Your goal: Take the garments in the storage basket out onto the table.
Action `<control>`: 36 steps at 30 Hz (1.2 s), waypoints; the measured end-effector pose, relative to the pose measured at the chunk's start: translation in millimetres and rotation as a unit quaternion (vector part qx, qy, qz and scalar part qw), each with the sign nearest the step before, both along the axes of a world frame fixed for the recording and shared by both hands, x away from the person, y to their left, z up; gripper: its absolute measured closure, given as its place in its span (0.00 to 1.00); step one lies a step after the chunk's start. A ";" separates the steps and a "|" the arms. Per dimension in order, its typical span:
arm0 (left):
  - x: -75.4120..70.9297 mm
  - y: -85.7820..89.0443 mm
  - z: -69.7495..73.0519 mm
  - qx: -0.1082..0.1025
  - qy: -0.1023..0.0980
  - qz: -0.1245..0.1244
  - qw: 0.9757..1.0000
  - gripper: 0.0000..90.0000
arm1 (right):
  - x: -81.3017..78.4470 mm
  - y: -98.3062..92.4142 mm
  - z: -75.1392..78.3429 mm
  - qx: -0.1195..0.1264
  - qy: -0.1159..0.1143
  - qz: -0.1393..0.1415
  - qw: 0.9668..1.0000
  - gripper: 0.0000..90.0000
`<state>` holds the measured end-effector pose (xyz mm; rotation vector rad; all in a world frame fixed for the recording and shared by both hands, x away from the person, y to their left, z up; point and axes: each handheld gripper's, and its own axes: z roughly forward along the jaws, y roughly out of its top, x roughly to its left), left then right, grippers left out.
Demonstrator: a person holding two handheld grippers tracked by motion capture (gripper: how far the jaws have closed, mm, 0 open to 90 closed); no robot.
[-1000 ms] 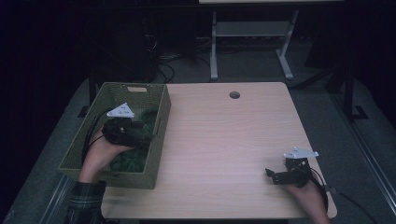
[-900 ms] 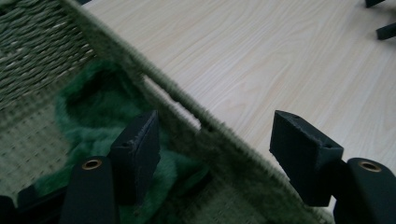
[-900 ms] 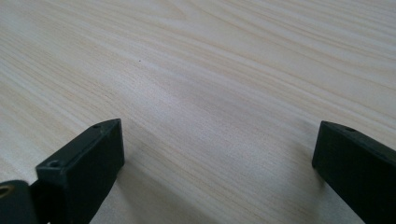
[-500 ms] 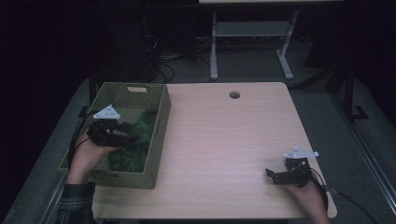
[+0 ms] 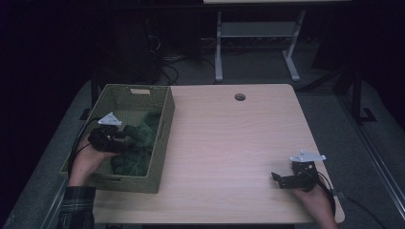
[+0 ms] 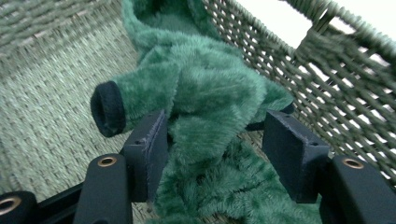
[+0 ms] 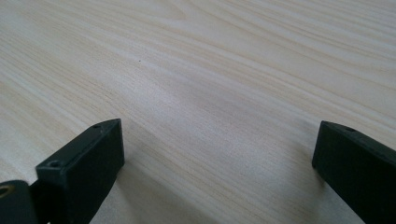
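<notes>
A fuzzy dark green garment point(image 5: 138, 143) lies bunched inside a woven olive basket point(image 5: 165, 138) on the left of the table. My left gripper point(image 5: 125, 136) reaches into the basket from its left side. In the left gripper view a fold of the garment point(image 6: 205, 93) sits between the jaws of my left gripper point(image 6: 215, 140), which have just been opening slightly. One pad point(image 6: 149, 149) touches the fur and the other stands just clear. A sleeve end with a dark cuff point(image 6: 106, 109) sticks out to the left. My right gripper point(image 5: 279, 180) rests open on the bare wood, nothing between its jaws point(image 7: 219, 154).
The light wooden table point(image 5: 229, 143) has a round cable hole point(image 5: 239, 97) near its far edge. The basket's woven wall point(image 6: 327, 84) stands close beside the left gripper's far jaw. A white-legged stand point(image 5: 218, 52) and cables are on the dark floor beyond the table.
The left hand has shifted leftward and lower inside the basket, bringing its jaws around a fold of the green garment. The right hand has stayed still.
</notes>
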<state>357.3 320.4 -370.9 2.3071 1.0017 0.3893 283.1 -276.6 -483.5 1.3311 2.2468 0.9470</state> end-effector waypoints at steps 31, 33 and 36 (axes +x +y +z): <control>10.6 0.0 -23.4 0.047 0.039 -0.009 0.998 0.88 | 0.0 0.0 0.0 0.000 0.000 0.000 1.000 0.02; 10.0 0.9 -20.3 0.041 0.036 -0.008 0.998 0.90 | 0.0 0.0 0.0 0.000 0.000 0.000 1.000 0.02; 8.5 4.6 -13.2 0.031 0.026 0.001 0.999 0.91 | 0.0 0.0 0.0 0.000 0.000 0.000 1.000 0.02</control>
